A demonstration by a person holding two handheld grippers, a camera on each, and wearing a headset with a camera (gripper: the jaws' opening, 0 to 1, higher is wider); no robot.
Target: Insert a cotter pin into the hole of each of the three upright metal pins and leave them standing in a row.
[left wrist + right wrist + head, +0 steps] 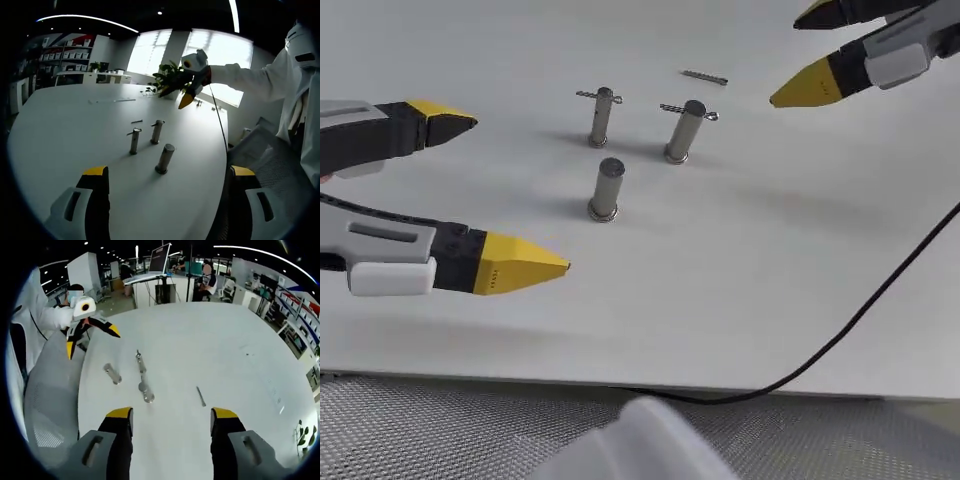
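Three upright metal pins stand on the white table [770,260]. The back left pin [603,117] and the back right pin [684,131] each carry a cotter pin through the top. The front pin [607,189] [164,159] [112,373] has none. A loose cotter pin [705,77] [136,121] [200,396] lies flat behind them. My left gripper [520,192] [168,175] is open, left of the front pin, holding nothing. My right gripper [784,62] [171,414] is open and raised at the back right, near the loose cotter pin.
A black cable [860,310] runs across the table's right side to its front edge. A grey mesh chair [440,430] sits below that edge. Desks, shelves and a plant [170,77] stand far beyond the table.
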